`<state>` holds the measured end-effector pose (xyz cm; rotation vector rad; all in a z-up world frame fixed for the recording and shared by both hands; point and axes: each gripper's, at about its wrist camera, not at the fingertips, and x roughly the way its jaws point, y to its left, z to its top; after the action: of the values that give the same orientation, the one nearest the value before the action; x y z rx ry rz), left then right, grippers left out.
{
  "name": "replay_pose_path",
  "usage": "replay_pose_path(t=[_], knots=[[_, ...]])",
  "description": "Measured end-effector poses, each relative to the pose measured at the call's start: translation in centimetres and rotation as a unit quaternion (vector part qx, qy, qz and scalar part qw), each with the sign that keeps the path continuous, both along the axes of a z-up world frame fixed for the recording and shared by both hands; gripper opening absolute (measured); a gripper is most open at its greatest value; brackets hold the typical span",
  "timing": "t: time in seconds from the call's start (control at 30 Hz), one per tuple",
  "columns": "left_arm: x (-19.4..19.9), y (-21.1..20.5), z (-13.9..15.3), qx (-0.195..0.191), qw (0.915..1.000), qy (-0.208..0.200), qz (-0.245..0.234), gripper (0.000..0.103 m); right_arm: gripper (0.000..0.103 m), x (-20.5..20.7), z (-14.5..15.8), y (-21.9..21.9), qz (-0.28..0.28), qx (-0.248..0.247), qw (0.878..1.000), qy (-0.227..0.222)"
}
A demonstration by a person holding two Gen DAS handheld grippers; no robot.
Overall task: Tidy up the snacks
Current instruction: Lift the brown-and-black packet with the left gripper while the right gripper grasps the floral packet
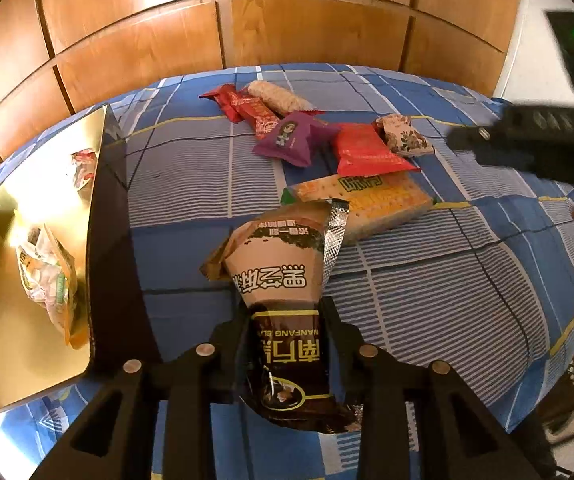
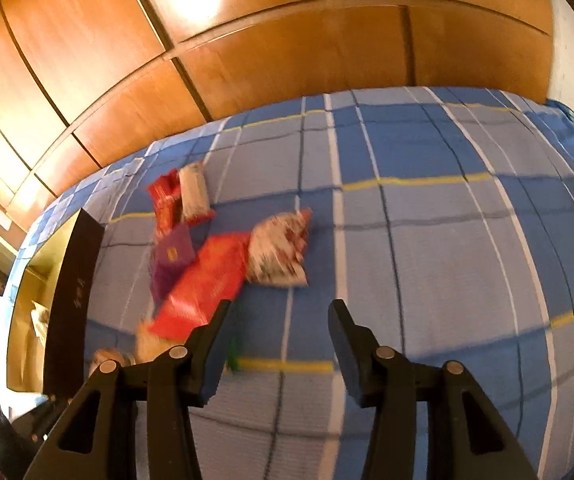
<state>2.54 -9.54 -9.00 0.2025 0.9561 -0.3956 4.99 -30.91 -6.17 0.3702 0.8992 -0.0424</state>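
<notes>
— What was seen first?
— A bed (image 1: 427, 280) with a blue checked cover was seen, with brown wooden panels (image 1: 295, 28) behind it. A dark box (image 1: 111, 240) with a gold inside was set at the left side of the bed. Two snack packs (image 1: 49, 276) were seen lying in it.

— And the other snacks?
— A pile was spread on the cover, well apart from the box. A cracker pack (image 1: 383, 200) was laid nearest. Behind it a red pack (image 1: 367, 152), a purple pack (image 1: 295, 136) and a flowery pack (image 1: 405, 136) were seen. Small red packs (image 1: 243, 106) and a pale roll (image 1: 275, 98) were laid furthest back.

— What was held?
— A brown and tan snack bag (image 1: 283, 320) was held in the left gripper (image 1: 285, 312), above the cover, just beside the box. It was pinched at its middle.

— And the right gripper (image 2: 279, 320)?
— It was held open with nothing in it, above the cover, near the red pack (image 2: 207, 280).
</notes>
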Motion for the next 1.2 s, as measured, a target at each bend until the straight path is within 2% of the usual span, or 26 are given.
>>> replay_pose_path(t=[0.2, 0.37, 0.4, 0.43, 0.57, 0.83, 0.97, 1.1, 1.17, 1.2], knots=[[-0.2, 0.1, -0.1, -0.005, 1.0, -0.005, 0.001, 0.033, 0.049, 3.9, -0.3, 0.6, 0.016, -0.012, 1.0, 0.022], [-0.2, 0.3, -0.1, -0.01, 0.9999, -0.004, 0.002, 0.033, 0.048, 6.8, -2.1, 0.7, 0.022, -0.021, 0.998, 0.054], [-0.2, 0.3, -0.1, -0.011, 0.9999, -0.003, 0.003, 0.033, 0.035, 7.2, -2.6, 0.6, 0.026, -0.019, 0.997, 0.064], [-0.2, 0.3, -0.1, -0.012, 0.9999, -0.003, 0.003, 0.033, 0.033, 7.4, -3.1, 0.5, 0.026, -0.024, 0.997, 0.07], [-0.1, 0.4, -0.1, -0.016, 0.9999, -0.002, 0.003, 0.033, 0.027, 6.2, -2.7, -0.2, 0.026, -0.039, 0.997, 0.06], [-0.2, 0.2, -0.1, -0.011, 0.9999, -0.009, 0.001, 0.033, 0.026, 0.9, -3.4, -0.3, 0.053, -0.058, 0.994, 0.069], [-0.1, 0.2, 0.4, -0.012, 0.9999, -0.005, -0.002, 0.029, 0.026, -0.2, -4.2, 0.0, 0.05, -0.075, 0.995, 0.051], [-0.3, 1.0, 1.8, -0.042, 0.9991, -0.001, -0.007, 0.028, 0.025, -0.1, -4.2, 0.1, 0.047, -0.083, 0.994, 0.05], [-0.5, 1.8, 3.3, -0.068, 0.9976, -0.007, -0.007, 0.028, 0.025, -0.3, -4.2, 0.3, 0.052, -0.091, 0.993, 0.046], [-0.5, 2.7, 4.7, -0.097, 0.9952, -0.007, -0.003, 0.028, 0.025, -0.5, -4.2, 0.3, 0.052, -0.092, 0.993, 0.044]])
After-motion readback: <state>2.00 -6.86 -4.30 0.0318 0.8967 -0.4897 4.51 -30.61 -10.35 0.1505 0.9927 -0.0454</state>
